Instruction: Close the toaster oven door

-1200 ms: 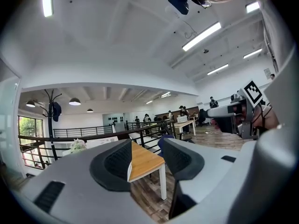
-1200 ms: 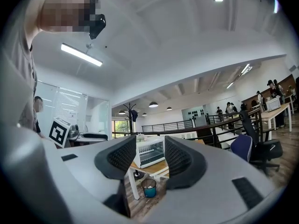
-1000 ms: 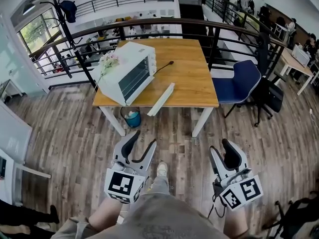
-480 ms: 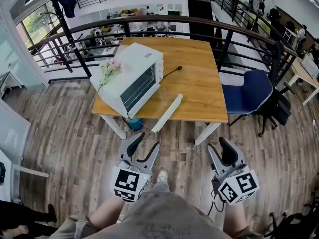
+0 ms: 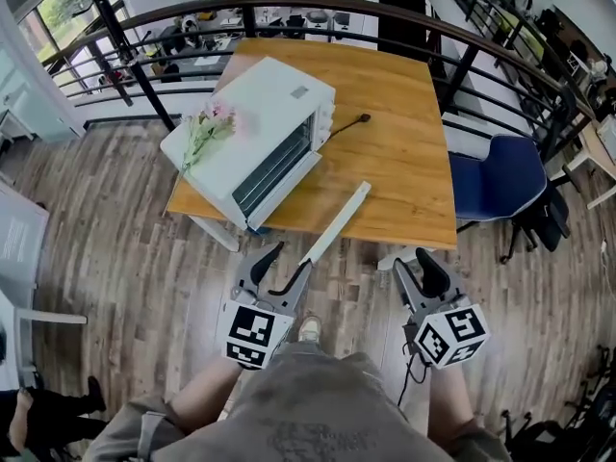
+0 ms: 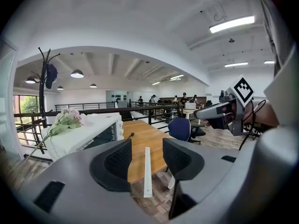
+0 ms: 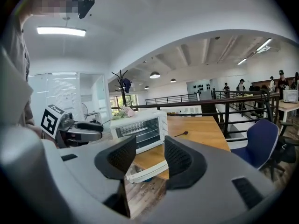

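Observation:
A white toaster oven [image 5: 252, 133] stands on the left part of a wooden table [image 5: 404, 162], with its front turned toward the table's near edge. Its door [image 5: 285, 187] looks folded down, and the right gripper view shows racks inside the toaster oven [image 7: 139, 126]. My left gripper [image 5: 292, 256] hangs open and empty over the floor, just short of the table's near edge. My right gripper [image 5: 412, 262] is also open and empty, further right. Neither touches the oven. The open jaws frame the table in the left gripper [image 6: 145, 160] view and the right gripper [image 7: 144, 157] view.
A long white strip [image 5: 336, 224] lies on the table and sticks out past its near edge between the grippers. Pink flowers [image 5: 207, 128] lie on the oven's top. A blue chair [image 5: 496, 186] stands right of the table, and a dark railing [image 5: 289, 6] runs behind it.
The table and oven have come nearer and lower in the head view. Both grippers have moved forward toward the table's near edge and stayed open.

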### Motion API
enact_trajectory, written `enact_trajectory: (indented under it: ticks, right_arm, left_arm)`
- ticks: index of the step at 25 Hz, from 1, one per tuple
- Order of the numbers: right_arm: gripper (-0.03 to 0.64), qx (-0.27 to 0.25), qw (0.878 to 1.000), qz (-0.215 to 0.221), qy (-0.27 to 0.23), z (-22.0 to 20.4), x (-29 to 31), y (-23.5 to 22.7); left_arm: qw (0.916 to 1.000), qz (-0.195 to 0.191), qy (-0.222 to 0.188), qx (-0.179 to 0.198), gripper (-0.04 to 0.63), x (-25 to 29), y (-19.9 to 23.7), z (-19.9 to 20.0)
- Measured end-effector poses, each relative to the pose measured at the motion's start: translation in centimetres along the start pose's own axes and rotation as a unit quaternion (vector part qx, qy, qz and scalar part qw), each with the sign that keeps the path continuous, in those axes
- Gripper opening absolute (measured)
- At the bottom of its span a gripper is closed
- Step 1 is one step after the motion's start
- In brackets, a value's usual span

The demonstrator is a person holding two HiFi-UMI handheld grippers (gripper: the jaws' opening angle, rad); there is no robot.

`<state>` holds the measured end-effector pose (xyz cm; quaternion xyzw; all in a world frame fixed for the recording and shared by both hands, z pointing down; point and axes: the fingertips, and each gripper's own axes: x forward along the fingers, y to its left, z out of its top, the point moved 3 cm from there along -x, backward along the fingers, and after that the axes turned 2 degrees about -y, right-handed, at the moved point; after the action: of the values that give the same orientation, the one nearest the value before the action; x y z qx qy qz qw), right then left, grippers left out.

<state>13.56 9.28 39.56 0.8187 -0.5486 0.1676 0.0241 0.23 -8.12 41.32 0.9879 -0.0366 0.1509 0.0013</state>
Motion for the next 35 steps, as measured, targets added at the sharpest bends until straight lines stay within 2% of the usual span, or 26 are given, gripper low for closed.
enact_trajectory:
  ticks: [5,11,20,23,26,31,35]
  right_arm:
    - [0.19,0.012,0.999,-0.01,0.036,-2.2,3.8,-1.7]
    - [0.19,0.006,0.997,0.0,0.079,-5.0,7.7,-3.7]
    - [0.19,-0.002,0.989,0.056,0.138,-8.6,13.2,-6.8]
    - [0.19,-0.032,0.986,0.074,0.147,-9.3,14.9,-8.2]
    - [0.19,-0.048,0.981,0.101,0.159,-9.9,16.4,-9.6]
    - [0.19,-0.079,0.97,0.143,0.181,-11.3,18.5,-12.2]
    - [0.19,-0.1,0.959,0.171,0.202,-12.9,20.2,-14.3]
  left_arm:
    - [0.9995,0.008,0.025,-0.015,0.213,1.8,2.3,-2.5]
    - [0.997,0.024,0.064,-0.038,0.213,3.0,3.7,-5.9]
    - [0.9891,0.079,0.102,-0.072,0.213,4.9,3.8,-9.3]
    - [0.982,0.116,0.115,-0.095,0.213,5.0,3.3,-10.6]
    - [0.9702,0.16,0.129,-0.128,0.213,5.0,2.9,-12.1]
    - [0.957,0.219,0.155,-0.112,0.213,6.3,1.4,-13.9]
    - [0.9436,0.248,0.165,-0.143,0.213,7.8,0.3,-15.2]
